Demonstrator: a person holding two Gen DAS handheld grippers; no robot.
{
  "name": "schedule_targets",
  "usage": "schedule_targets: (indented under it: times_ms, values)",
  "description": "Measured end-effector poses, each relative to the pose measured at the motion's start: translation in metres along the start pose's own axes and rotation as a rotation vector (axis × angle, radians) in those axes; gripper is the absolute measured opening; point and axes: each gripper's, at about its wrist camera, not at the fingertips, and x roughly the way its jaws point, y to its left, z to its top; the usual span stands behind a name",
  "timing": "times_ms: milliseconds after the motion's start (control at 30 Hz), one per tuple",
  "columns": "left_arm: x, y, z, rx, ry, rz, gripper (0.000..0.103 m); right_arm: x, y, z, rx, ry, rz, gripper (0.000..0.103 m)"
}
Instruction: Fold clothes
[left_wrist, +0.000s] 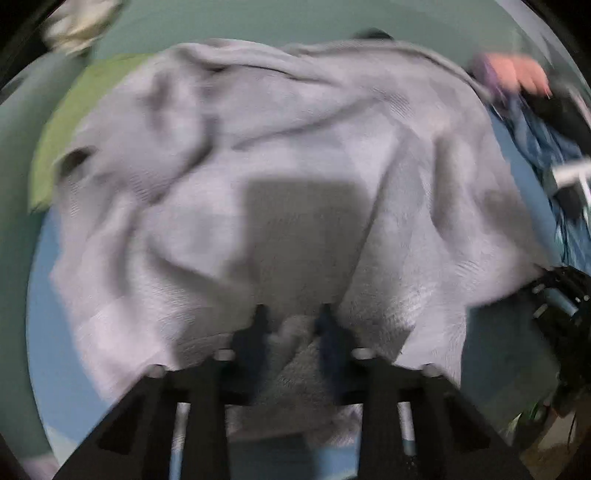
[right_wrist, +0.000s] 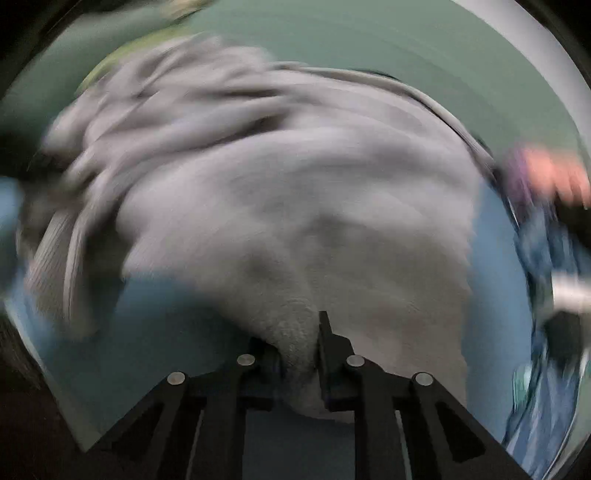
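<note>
Grey garment (left_wrist: 280, 155) sprawls crumpled, its pinched edge nearest both cameras.

Pale grey ribbed knit garment (left_wrist: 280, 155) lies over a light blue worktop (left_wrist: 48, 314); a green cloth (left_wrist: 62, 140) at 10 o'clock, mottled blue fabric (left_wrist: 554, 147) at 3 o'clock.

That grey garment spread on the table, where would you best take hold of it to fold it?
By its near hem, coming from the near side: the grey garment lies spread away from the grippers, so that edge is loose and reachable. The left gripper and right gripper each already have a bunch of it between their fingers.
</note>
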Motion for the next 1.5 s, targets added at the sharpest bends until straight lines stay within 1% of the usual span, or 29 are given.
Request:
schedule_targets:
  times_ms: [33, 100, 167, 267, 333, 400, 433, 467, 500, 533, 567, 633, 667, 767, 800, 833, 867, 900, 933, 967, 1000, 1033, 1100, 1133, 1167, 1300, 1400, 1467, 1500]
  values:
    - [-0.015, 0.022, -0.004, -0.055, -0.025, 0.063, 0.001, -0.011, -0.019, 0.003, 0.054, -0.021, -0.043, 0.014]
    - [-0.047, 0.068, -0.014, -0.169, -0.076, 0.186, 0.000, -0.042, -0.051, 0.007, 0.116, -0.101, -0.140, 0.014]
    - [-0.093, 0.133, -0.035, -0.346, -0.159, 0.255, 0.000, -0.084, -0.077, 0.010, 0.175, -0.176, -0.170, 0.014]
    - [-0.146, 0.200, -0.081, -0.462, -0.182, 0.364, 0.000, -0.133, -0.097, 0.014, 0.221, -0.269, -0.195, 0.013]
    - [-0.158, 0.209, -0.102, -0.453, -0.166, 0.295, 0.000, -0.157, -0.101, 0.014, 0.238, -0.298, -0.193, 0.008]
    - [-0.147, 0.196, -0.103, -0.404, -0.152, 0.179, 0.001, -0.166, -0.098, 0.007, 0.235, -0.272, -0.167, 0.010]
    - [-0.138, 0.185, -0.102, -0.371, -0.143, 0.119, 0.006, -0.163, -0.093, 0.002, 0.222, -0.244, -0.146, 0.013]
    - [-0.123, 0.176, -0.093, -0.338, -0.135, 0.093, 0.014, -0.159, -0.088, -0.003, 0.208, -0.221, -0.118, 0.029]
    - [-0.108, 0.165, -0.084, -0.305, -0.126, 0.066, 0.043, -0.154, -0.083, -0.007, 0.197, -0.205, -0.087, 0.045]
    - [-0.092, 0.141, -0.075, -0.270, -0.108, 0.037, 0.072, -0.150, -0.076, -0.007, 0.186, -0.188, -0.052, 0.047]
    - [-0.076, 0.118, -0.066, -0.234, -0.091, 0.007, 0.076, -0.147, -0.067, -0.008, 0.178, -0.177, -0.007, 0.048]
    - [-0.044, 0.072, -0.048, -0.161, -0.055, -0.053, 0.076, -0.135, -0.049, -0.005, 0.155, -0.165, 0.112, 0.057]
    - [-0.028, 0.049, -0.039, -0.125, -0.037, -0.082, 0.076, -0.124, -0.038, -0.002, 0.138, -0.151, 0.163, 0.069]
    - [0.013, -0.015, -0.011, -0.045, 0.043, -0.155, 0.076, -0.072, -0.009, 0.010, 0.098, -0.071, 0.241, 0.074]
    - [0.029, -0.029, -0.006, -0.025, 0.093, -0.159, 0.076, -0.050, -0.001, 0.013, 0.094, -0.032, 0.244, 0.077]
    - [0.036, -0.039, -0.003, 0.011, 0.124, -0.128, 0.074, -0.028, 0.005, 0.016, 0.092, 0.011, 0.238, 0.077]
    - [0.033, -0.048, 0.000, 0.051, 0.103, -0.095, 0.064, -0.007, 0.011, 0.018, 0.092, 0.051, 0.229, 0.070]
    - [0.025, -0.042, -0.001, 0.025, 0.084, -0.134, 0.023, 0.008, 0.016, 0.019, 0.097, 0.077, 0.211, 0.051]
    - [0.017, -0.037, -0.002, -0.001, 0.066, -0.173, 0.010, 0.013, 0.017, 0.021, 0.116, 0.076, 0.195, 0.043]
    - [0.008, -0.031, -0.002, -0.027, 0.048, -0.213, 0.007, 0.007, 0.009, 0.026, 0.162, 0.041, 0.208, 0.028]
    - [0.000, -0.025, -0.003, -0.054, 0.029, -0.252, 0.007, 0.000, 0.001, 0.031, 0.207, 0.005, 0.220, 0.022]
    - [-0.009, -0.017, -0.004, -0.090, 0.009, -0.296, 0.006, -0.006, -0.007, 0.036, 0.253, -0.031, 0.233, 0.021]
    - [-0.037, 0.029, -0.002, -0.300, -0.067, -0.449, 0.002, -0.018, -0.022, 0.045, 0.345, -0.102, 0.258, 0.017]
    - [-0.053, 0.053, -0.001, -0.402, -0.111, -0.517, 0.002, -0.030, -0.030, 0.052, 0.378, -0.152, 0.258, 0.006]
    - [-0.080, 0.077, 0.002, -0.477, -0.197, -0.528, 0.002, -0.054, -0.040, 0.064, 0.384, -0.231, 0.233, 0.004]
    - [-0.196, 0.156, 0.001, -0.604, -0.525, -0.448, 0.000, -0.153, -0.081, 0.106, 0.413, -0.498, 0.154, 0.004]
    - [-0.297, 0.202, -0.035, -0.660, -0.823, -0.364, 0.000, -0.213, -0.104, 0.112, 0.401, -0.627, 0.018, 0.004]
    - [-0.345, 0.220, -0.060, -0.655, -0.890, -0.287, 0.000, -0.238, -0.125, 0.103, 0.415, -0.668, -0.099, 0.004]
    - [-0.362, 0.223, -0.069, -0.634, -0.890, -0.201, 0.000, -0.245, -0.138, 0.097, 0.440, -0.676, -0.167, 0.004]
